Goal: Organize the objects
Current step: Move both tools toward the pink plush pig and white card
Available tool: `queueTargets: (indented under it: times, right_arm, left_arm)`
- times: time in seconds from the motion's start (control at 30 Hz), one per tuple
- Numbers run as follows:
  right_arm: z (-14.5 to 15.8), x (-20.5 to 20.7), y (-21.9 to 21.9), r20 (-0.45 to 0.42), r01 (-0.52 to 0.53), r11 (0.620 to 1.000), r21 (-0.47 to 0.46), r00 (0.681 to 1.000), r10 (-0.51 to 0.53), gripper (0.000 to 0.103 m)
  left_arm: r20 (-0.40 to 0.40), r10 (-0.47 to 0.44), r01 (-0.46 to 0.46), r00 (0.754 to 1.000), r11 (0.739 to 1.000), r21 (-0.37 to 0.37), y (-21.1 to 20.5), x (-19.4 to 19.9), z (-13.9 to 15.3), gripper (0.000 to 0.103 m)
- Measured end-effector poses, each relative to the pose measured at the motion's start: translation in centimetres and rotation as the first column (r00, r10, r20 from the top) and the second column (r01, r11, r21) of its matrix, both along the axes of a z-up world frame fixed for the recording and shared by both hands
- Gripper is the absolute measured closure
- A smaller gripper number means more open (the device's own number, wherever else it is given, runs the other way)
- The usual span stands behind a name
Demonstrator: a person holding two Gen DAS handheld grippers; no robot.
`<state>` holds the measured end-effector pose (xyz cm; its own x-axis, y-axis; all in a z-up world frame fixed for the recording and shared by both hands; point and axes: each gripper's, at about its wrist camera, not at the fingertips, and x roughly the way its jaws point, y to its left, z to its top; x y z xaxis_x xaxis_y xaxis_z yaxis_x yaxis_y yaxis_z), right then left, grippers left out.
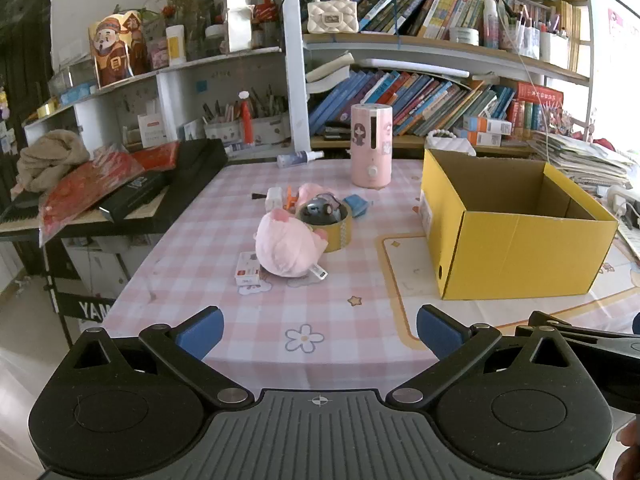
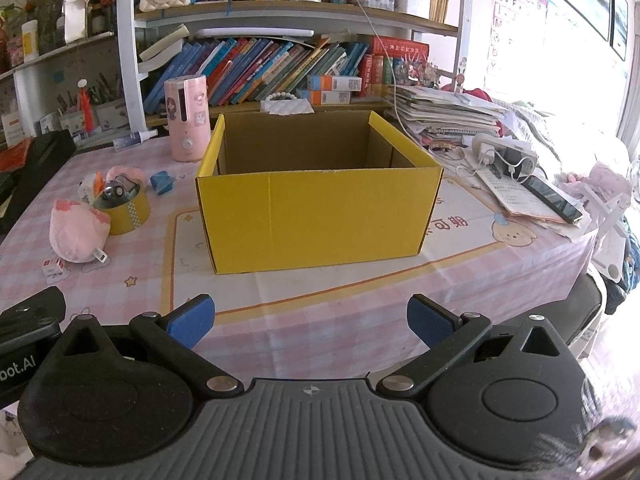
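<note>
An open yellow cardboard box (image 1: 516,240) (image 2: 316,216) stands on the pink checked table; what I see of its inside is empty. Left of it lies a cluster: a pink plush toy (image 1: 286,246) (image 2: 76,234), a yellow tape roll (image 1: 340,232) (image 2: 126,212) with a dark round object inside, a small red-white packet (image 1: 247,267) (image 2: 54,266), a blue item (image 1: 356,205) (image 2: 162,183) and a white-orange item (image 1: 280,196). My left gripper (image 1: 319,332) is open and empty, near the table's front edge, short of the plush. My right gripper (image 2: 310,320) is open and empty, facing the box.
A pink cylinder humidifier (image 1: 371,146) (image 2: 186,118) and a spray bottle (image 1: 300,157) stand at the table's back. Bookshelves (image 1: 440,100) rise behind. A black keyboard with red bags (image 1: 132,188) is left. Papers, a power strip and a phone (image 2: 520,176) lie right of the box.
</note>
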<state>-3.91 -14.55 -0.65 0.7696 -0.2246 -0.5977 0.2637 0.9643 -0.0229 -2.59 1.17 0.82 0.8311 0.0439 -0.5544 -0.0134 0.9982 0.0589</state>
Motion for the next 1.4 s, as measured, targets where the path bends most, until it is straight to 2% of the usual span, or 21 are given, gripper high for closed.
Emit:
queueTargets:
  times: [0.7, 1.4]
  right_arm:
    - [-0.1, 0.2, 1.4, -0.011, -0.006, 1.0, -0.006, 1.0, 0.006, 0.0]
    - [0.5, 1.6, 6.3, -0.015, -0.093, 0.995, -0.019, 0.996, 0.093, 0.0]
  left_arm:
    - [-0.01, 0.003, -0.003, 1.0, 1.0, -0.009, 1.1, 0.0, 0.2, 0.0]
    - [-0.023, 0.072, -0.073, 0.997, 0.996, -0.044, 6.7, 0.6, 0.4, 0.0]
